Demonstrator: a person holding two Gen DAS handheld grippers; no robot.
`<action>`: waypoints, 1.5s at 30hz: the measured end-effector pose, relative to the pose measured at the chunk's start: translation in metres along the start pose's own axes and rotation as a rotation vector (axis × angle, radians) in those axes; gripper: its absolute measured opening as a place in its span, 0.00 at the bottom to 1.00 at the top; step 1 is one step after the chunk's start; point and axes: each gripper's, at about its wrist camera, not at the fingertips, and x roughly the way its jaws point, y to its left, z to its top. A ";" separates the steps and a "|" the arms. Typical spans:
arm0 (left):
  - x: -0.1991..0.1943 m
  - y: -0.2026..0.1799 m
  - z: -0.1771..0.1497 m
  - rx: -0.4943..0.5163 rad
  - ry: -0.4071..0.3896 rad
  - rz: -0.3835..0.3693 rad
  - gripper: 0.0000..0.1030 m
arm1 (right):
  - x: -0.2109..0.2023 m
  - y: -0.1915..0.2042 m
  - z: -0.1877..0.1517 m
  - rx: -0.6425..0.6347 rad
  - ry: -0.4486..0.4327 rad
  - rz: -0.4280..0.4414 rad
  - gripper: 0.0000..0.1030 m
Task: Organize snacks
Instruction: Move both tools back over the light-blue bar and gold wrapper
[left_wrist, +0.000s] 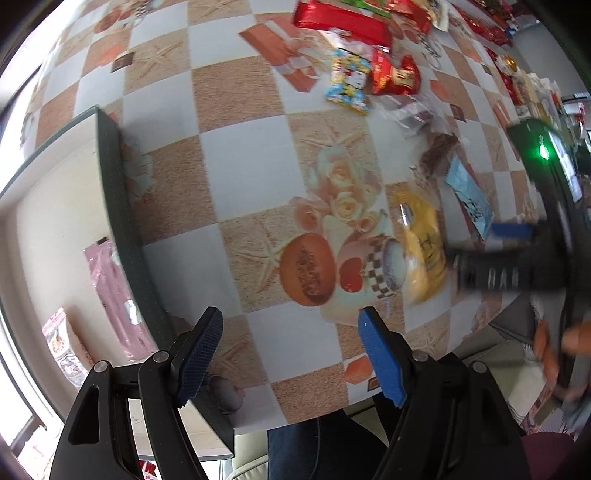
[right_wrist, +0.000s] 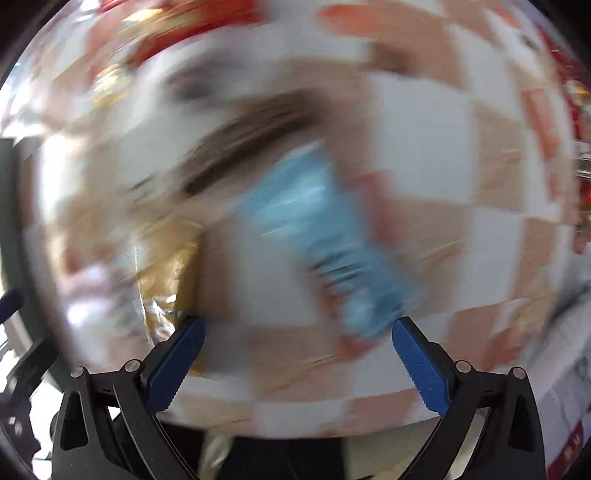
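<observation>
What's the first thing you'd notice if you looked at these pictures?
The checkered tablecloth with its painted fruit and roses fills the left view. Bright snack packets sit on it: a red pile at the far end, and a yellow packet and a blue packet nearer. A box on the left holds a pink packet.

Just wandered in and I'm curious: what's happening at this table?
A person is sorting snacks with two hand-held grippers. The left gripper is open and empty beside a dark-rimmed tray holding a pink packet. The right gripper, open, is near a light-blue packet; its view is blurred.
</observation>
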 end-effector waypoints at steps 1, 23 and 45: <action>0.000 0.004 0.000 -0.010 0.001 0.004 0.77 | -0.003 0.006 -0.001 -0.006 -0.012 0.021 0.99; 0.017 -0.043 -0.002 0.222 0.037 0.058 0.77 | -0.017 -0.092 -0.013 0.100 -0.027 0.045 0.99; 0.023 0.010 0.035 0.114 -0.008 0.199 0.80 | -0.072 -0.098 0.002 0.083 -0.053 0.021 0.99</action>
